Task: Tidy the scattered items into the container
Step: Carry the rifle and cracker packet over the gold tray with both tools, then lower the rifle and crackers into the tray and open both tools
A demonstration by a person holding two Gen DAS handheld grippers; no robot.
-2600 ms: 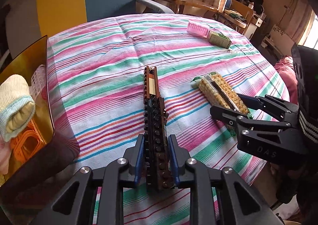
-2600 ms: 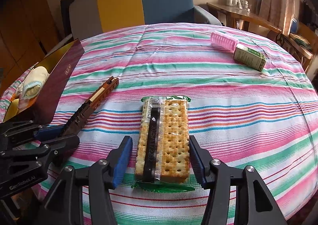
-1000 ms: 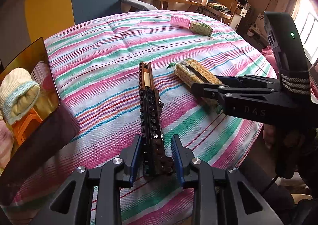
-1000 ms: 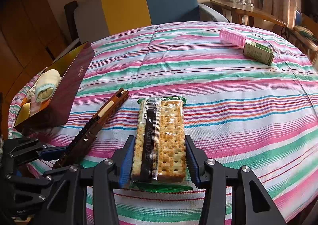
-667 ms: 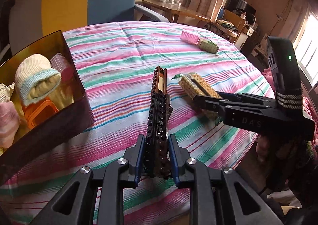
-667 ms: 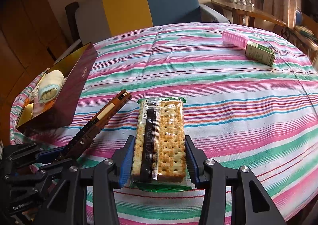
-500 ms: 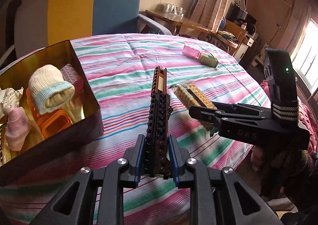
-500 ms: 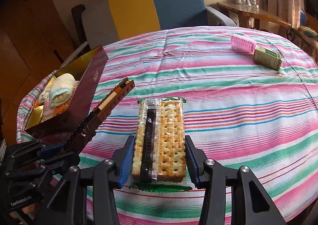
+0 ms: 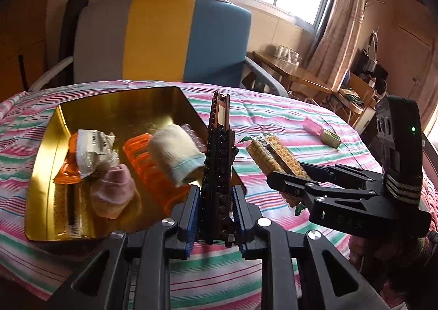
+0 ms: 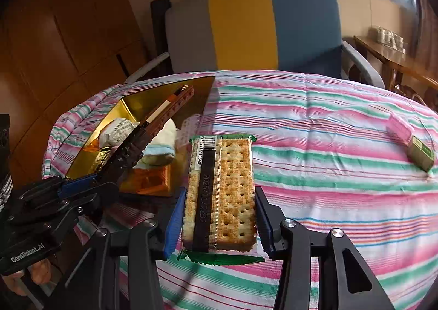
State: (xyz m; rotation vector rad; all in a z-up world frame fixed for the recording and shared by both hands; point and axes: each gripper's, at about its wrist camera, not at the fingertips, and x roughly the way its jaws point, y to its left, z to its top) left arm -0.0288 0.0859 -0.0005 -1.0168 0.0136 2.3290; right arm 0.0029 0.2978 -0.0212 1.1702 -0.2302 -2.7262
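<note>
The gold box [image 9: 49, 145] is sitting at the table's left edge, holding a rolled cream sock [image 9: 175, 156], an orange rack [image 9: 147, 170], a pink bundle [image 9: 112, 195], a crumpled wrapper [image 9: 93, 151] and a cracker pack [image 9: 63, 208] along its near left wall. Only the left wrist view is showing that whole interior; the right wrist view is showing a pink box [image 10: 399, 129] touching a green carton [image 10: 420, 152] far right on the striped cloth [image 10: 328, 145]. The left gripper [image 9: 215, 208] is clamping the long brick model [image 9: 219, 151] narrowly, angled over the box's right wall. The right gripper [image 10: 219, 217] is gripping the cracker packet [image 10: 221, 189], lifted just right of the box.
</note>
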